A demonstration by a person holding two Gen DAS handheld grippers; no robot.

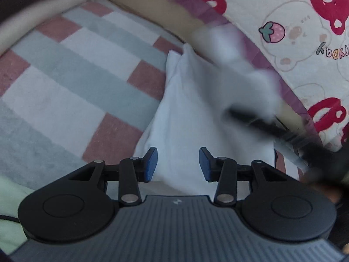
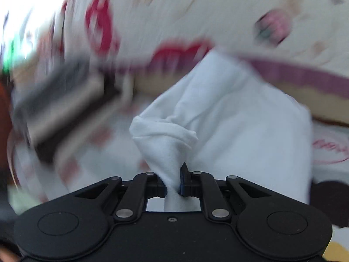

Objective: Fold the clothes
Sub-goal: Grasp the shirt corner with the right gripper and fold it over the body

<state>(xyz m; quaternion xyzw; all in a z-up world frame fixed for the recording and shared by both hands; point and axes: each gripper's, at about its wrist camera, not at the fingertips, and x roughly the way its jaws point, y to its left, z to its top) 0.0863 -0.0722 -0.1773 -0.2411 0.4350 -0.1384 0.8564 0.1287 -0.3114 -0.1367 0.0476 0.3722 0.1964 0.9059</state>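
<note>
**Spotter:** How far along are we on the fold?

**Operator:** Early, I'd say. The white garment (image 1: 187, 109) lies bunched and peaked on the checked blanket (image 1: 72, 69), pink, grey and white squares, with no flat panel or clean crease that I can see. Nothing folded yet, as far as these views go; most of the job looks to be ahead.

**Spotter:** Right side?

**Operator:** My right gripper (image 2: 173, 187) is clenched on the white garment (image 2: 165, 144). A twisted wad of cloth is squeezed between the pads, with the rest of the fabric fanning out beyond the tips. The background there is smeared, so I can't read much past the cloth.

**Spotter:** And the left?

**Operator:** My left gripper (image 1: 177, 163) has its fingers (image 1: 151, 161) partly apart, roughly mid-spread. The garment runs through the gap between the blue pads, but I can't see either pad pressing on it, so I call it released, grasping nothing.

**Spotter:** Where's the garment against the blanket?

**Operator:** On the blanket's edge nearest the cartoon bear quilt (image 1: 305, 21), its peak pointing toward the quilt's purple trim (image 1: 192, 2). A blurred dark shape crosses that side, which I judge to be my other tool.

**Spotter:** Next?

**Operator:** My guess: spread it flat before any crease.
</note>
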